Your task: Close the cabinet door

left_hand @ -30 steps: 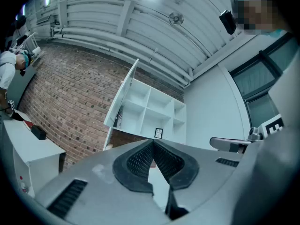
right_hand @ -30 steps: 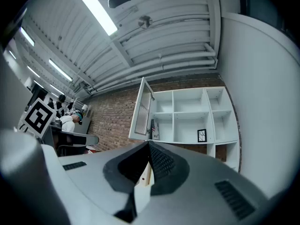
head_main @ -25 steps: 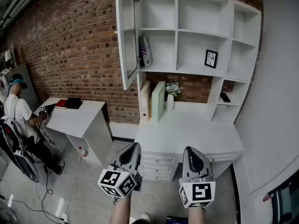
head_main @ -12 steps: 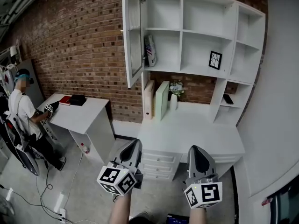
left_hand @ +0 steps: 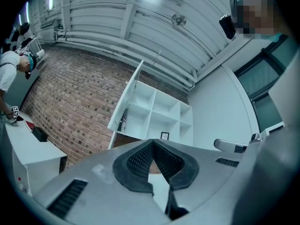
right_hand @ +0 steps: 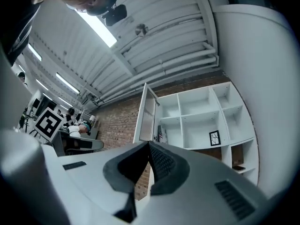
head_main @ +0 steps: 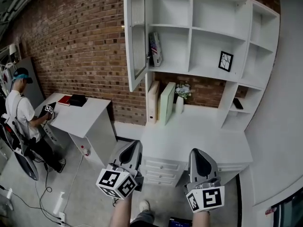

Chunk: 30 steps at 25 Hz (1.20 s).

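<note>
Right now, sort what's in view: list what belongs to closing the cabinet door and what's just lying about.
For the job:
- cabinet door, standing open
- white cabinet it shuts against
- left gripper and right gripper, both shut and empty

Just lying about:
- framed picture
- flower vase
- upright binders
- red book and black box on the side desk

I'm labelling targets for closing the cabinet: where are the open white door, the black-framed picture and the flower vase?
Open white glass-panelled cabinet door (head_main: 137, 37): head view, middle of its pane.
Small black-framed picture (head_main: 226, 61): head view, its centre.
White vase of flowers (head_main: 179, 106): head view, vase body.
</note>
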Each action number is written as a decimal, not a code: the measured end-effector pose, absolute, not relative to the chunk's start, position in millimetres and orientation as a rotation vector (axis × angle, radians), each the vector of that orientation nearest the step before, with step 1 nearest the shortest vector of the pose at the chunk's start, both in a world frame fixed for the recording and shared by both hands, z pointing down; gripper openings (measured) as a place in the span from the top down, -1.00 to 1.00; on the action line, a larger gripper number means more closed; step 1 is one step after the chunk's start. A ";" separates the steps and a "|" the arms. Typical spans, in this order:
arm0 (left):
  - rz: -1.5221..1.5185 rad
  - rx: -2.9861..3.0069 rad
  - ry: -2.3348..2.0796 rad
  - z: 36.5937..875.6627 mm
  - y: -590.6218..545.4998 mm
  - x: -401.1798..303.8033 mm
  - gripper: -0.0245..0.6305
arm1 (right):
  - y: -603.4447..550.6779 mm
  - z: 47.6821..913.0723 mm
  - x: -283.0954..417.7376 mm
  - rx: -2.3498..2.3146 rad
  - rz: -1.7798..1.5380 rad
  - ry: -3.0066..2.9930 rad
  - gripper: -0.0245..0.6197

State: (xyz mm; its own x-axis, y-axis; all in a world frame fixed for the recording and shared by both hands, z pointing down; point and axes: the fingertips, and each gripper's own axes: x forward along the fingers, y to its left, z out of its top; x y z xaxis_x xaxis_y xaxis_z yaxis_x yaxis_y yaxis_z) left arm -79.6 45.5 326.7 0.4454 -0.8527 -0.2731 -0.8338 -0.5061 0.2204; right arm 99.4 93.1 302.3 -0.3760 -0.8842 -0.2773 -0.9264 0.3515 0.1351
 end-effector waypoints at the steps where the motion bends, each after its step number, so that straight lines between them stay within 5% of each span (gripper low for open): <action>1: -0.552 2.625 -1.535 326.1 33.0 -81.1 0.90 | 80.4 302.3 98.9 -1.659 0.405 2.449 0.92; 23: -0.626 2.598 -1.672 315.5 -209.2 -172.4 0.88 | -152.0 313.3 24.7 -1.769 0.400 2.473 0.92; 27: -0.601 2.628 -1.636 318.8 -219.4 -169.1 0.57 | -157.7 317.2 21.1 -1.795 0.398 2.466 0.92; 30: -0.570 2.656 -1.612 321.3 -224.4 -164.9 0.55 | -163.8 317.3 19.6 -1.804 0.389 2.452 0.92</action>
State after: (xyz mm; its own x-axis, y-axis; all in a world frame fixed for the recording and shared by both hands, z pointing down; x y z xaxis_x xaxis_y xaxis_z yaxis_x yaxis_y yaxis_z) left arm -164.9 -224.4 321.3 0.4141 -0.8550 -0.3123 -0.8611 -0.4791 0.1700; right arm 19.6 -163.8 317.3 -0.3070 -0.9290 -0.2069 -0.9473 0.2774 0.1599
